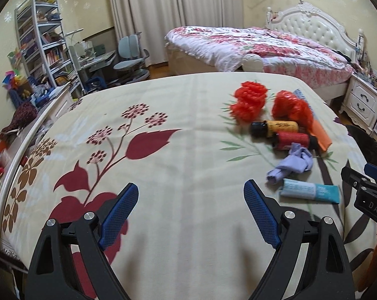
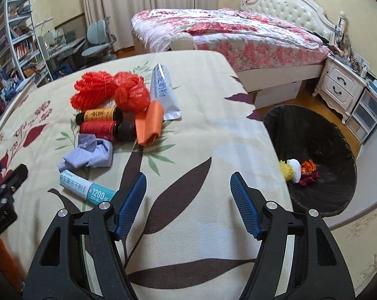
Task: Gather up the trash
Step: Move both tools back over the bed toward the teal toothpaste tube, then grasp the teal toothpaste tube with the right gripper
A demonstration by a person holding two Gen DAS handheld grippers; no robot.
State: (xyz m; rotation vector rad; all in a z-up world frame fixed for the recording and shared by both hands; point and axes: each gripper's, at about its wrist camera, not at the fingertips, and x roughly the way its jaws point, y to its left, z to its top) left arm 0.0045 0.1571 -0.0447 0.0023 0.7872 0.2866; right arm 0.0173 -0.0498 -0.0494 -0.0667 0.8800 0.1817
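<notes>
Nearest the lens in the left wrist view, the left gripper (image 1: 191, 215) is seen with its blue-padded jaws set wide apart and nothing between them, held above a cream bedspread (image 1: 188, 150) printed with dark red flowers. In the right wrist view the right gripper (image 2: 188, 205) is likewise seen with its jaws apart and empty, over a brown leaf print near the bedspread's edge. The trash is gathered in one loose cluster on the bedspread, ahead and to the right of the left gripper and ahead and to the left of the right one. Closest to the jaws a teal and white packet (image 2: 87, 189) is laid flat, with a crumpled lilac wrapper (image 2: 89, 155) just beyond it. Behind these, a red-labelled bottle (image 2: 105, 130) and a yellow-labelled bottle (image 2: 99, 115) are laid on their sides, one beside the other. An orange folded piece (image 2: 149, 123) is rested against the red-labelled bottle's cap end, and a silver tube (image 2: 163, 92) is seen just behind it. Two bunches of red netting (image 2: 95, 90) are piled at the far side of the cluster. A black-lined waste bin (image 2: 313, 160) is stood on the floor just beside the bedspread's right edge, with a few yellow, white and orange scraps (image 2: 298, 171) already at its bottom.
</notes>
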